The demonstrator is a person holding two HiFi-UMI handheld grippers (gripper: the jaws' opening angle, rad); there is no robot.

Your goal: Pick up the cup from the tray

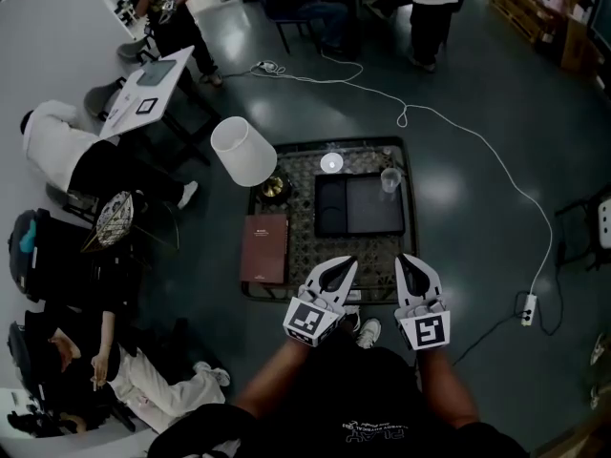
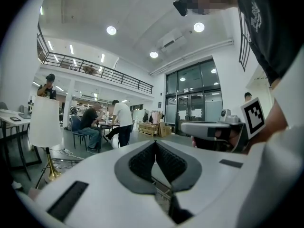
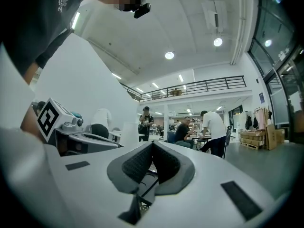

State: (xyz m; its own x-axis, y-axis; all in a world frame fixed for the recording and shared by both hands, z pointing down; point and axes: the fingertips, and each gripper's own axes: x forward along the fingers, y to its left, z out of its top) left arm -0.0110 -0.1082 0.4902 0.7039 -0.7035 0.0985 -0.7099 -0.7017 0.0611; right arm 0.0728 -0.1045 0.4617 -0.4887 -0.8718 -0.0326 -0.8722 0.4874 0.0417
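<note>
Standing at the far right corner of the black tray (image 1: 363, 210), the clear cup (image 1: 389, 180) is seen apart from the left gripper (image 1: 342, 267) and right gripper (image 1: 409, 260), whose jaws are pressed together on nothing.

The cup (image 1: 389, 180) is too small to tell whether it holds anything. The lampshade (image 1: 243, 151) hides the far left corner of the tabletop (image 1: 301, 246).
</note>
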